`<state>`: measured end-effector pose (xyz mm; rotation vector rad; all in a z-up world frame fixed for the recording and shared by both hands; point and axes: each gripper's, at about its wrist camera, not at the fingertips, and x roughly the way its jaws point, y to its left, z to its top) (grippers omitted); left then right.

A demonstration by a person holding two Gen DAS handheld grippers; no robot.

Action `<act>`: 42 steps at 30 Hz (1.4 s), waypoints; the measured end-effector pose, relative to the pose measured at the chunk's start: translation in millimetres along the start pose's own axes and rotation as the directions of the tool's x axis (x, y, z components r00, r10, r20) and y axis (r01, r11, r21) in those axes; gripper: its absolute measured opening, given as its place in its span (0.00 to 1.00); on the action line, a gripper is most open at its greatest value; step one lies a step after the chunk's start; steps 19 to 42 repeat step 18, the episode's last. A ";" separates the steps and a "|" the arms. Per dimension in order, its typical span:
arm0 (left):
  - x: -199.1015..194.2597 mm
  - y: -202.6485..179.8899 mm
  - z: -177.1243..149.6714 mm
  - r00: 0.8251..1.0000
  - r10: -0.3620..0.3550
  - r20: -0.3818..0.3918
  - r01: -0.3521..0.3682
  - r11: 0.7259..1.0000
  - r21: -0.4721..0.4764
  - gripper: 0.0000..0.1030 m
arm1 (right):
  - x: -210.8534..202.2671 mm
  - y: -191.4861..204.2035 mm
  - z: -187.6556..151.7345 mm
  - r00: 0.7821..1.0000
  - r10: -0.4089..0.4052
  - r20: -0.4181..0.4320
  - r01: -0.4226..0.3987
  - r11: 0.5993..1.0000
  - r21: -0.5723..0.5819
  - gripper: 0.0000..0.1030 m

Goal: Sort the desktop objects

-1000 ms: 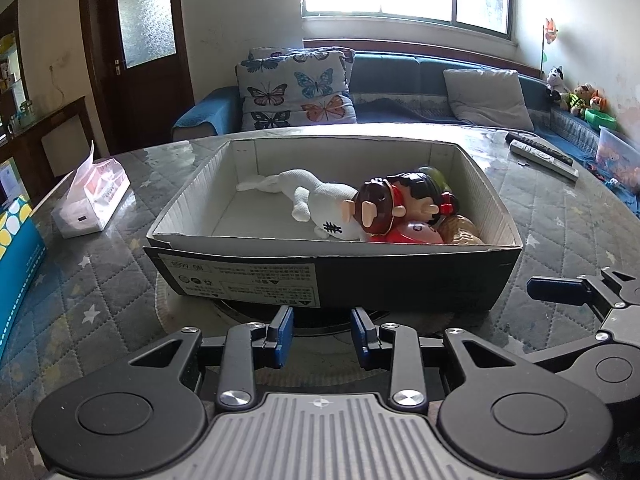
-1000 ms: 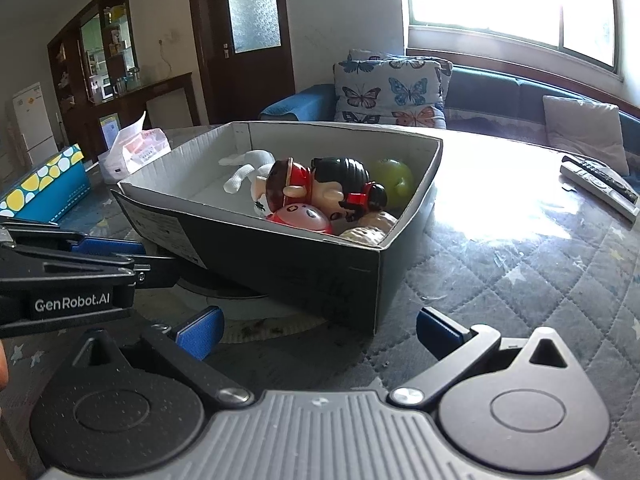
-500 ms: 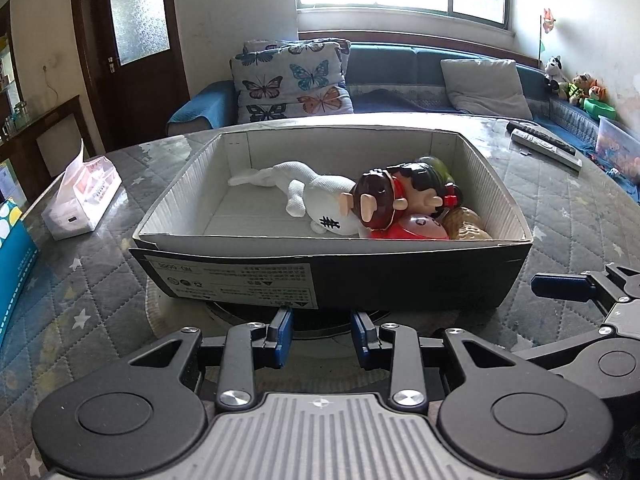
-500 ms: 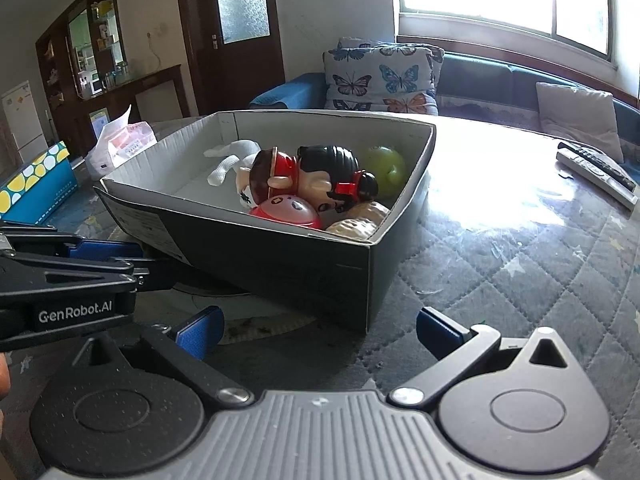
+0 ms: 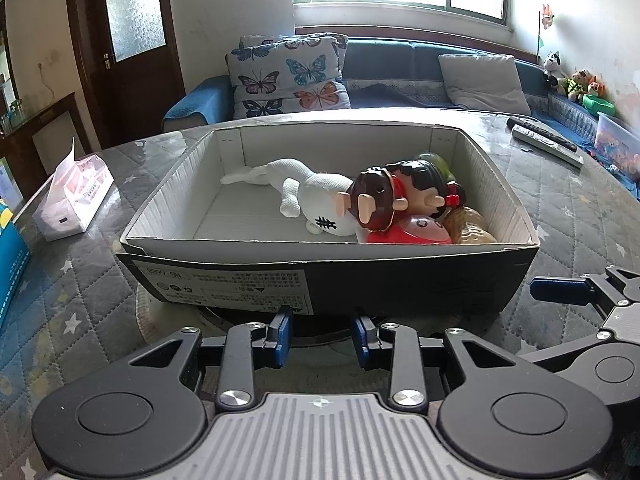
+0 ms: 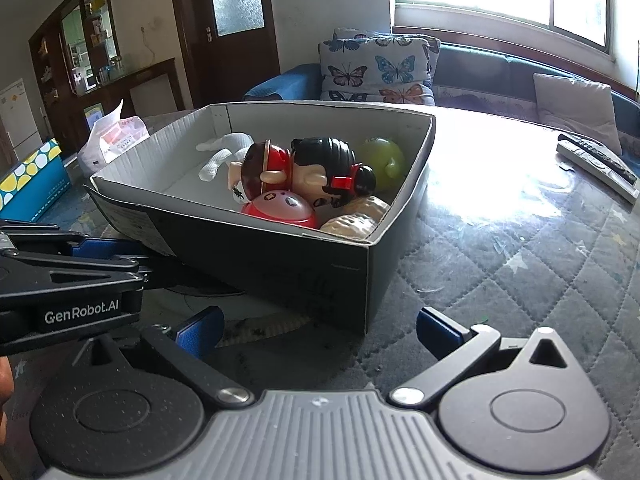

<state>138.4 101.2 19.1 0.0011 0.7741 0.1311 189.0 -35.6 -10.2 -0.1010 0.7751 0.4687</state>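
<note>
near the desk's front edge both claws hover empty: left gripper (image 5: pixel 322 338) jaws part-way apart, right gripper (image 6: pixel 318 330) spread wide. black cardboard box (image 5: pixel 400 280) lies straight ahead of both, long axis crosswise, toys piled at its right end; right claw looks nearer.

Toys (image 5: pixel 372 204) in box (image 5: pixel 328 280), gripper (image 5: pixel 322 340) empty

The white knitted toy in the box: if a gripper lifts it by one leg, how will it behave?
The white toy looks soft and knitted, so it will probably hang limp. Its thin legs lie bent, so likely floppy. It seems light and unlikely to slip.
</note>
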 end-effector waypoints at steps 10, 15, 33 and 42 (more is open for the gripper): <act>2.0 2.7 3.6 1.000 -0.018 0.007 0.019 1.000 -0.015 0.33 | 5.1 1.3 2.2 1.000 -0.009 -0.019 0.009 1.000 0.003 1.00; 0.7 4.1 3.7 0.999 -0.035 0.021 0.035 0.999 -0.025 0.33 | 6.9 0.5 3.1 1.000 -0.007 -0.023 0.007 1.000 0.008 1.00; 0.0 3.9 3.9 0.999 -0.035 0.026 0.035 0.999 -0.025 0.33 | 7.4 0.1 3.4 1.000 -0.007 -0.023 0.007 1.000 0.008 1.00; 0.0 3.9 3.9 0.999 -0.035 0.026 0.035 0.999 -0.025 0.33 | 7.4 0.1 3.4 1.000 -0.007 -0.023 0.007 1.000 0.008 1.00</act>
